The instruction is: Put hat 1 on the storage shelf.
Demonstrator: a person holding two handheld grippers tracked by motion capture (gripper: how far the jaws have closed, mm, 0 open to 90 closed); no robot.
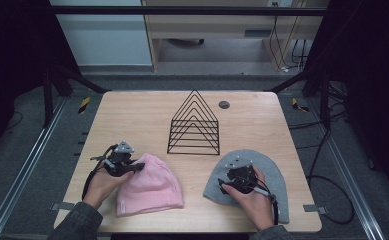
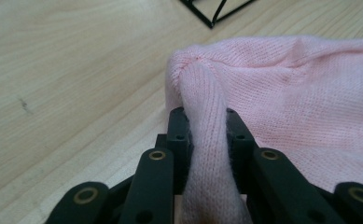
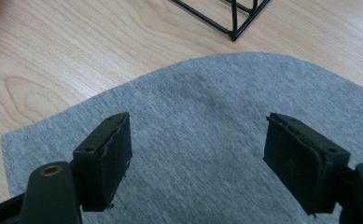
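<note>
A pink knit beanie lies on the wooden table at the front left. My left gripper is shut on a pinched fold of the pink beanie at its upper left edge. A grey beanie lies flat at the front right. My right gripper hovers over the grey beanie with its jaws wide apart and nothing between them. A black wire rack shaped like a triangle stands behind both hats at the table's middle.
A small dark round disc sits on the table behind the rack to the right. Bare wood lies behind and to the left of the pink beanie. Black frame posts and cables stand off both sides of the table.
</note>
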